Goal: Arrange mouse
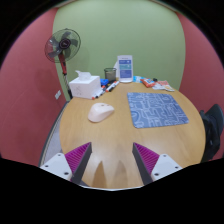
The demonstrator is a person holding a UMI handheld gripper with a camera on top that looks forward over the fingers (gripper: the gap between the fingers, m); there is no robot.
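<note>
Jaws spread wide, nothing between them: the gripper (110,158) hangs over the near edge of the round wooden surface (120,140), its two fingers showing magenta pads (76,156) on their inner faces. Bare wood lies in the gap between the fingers and just ahead of them.

Beyond the fingers, toward the middle of the surface, sits the white mouse (100,112), resting on bare wood. Beside it, apart from it, lies the mousepad (155,108), a blue-grey patterned rectangle set a little askew and reaching toward the right edge. The mouse does not touch the mousepad.

At the far edge, a white box (85,88) stands behind the mouse, with a small dark cup (109,74) further back. A white-and-blue carton (124,67) stands upright at the far edge, and small items too blurred to name lie to its right.

Off the surface, a fan (63,45) stands against the red wall, and a dark chair (213,125) shows past the right edge.
</note>
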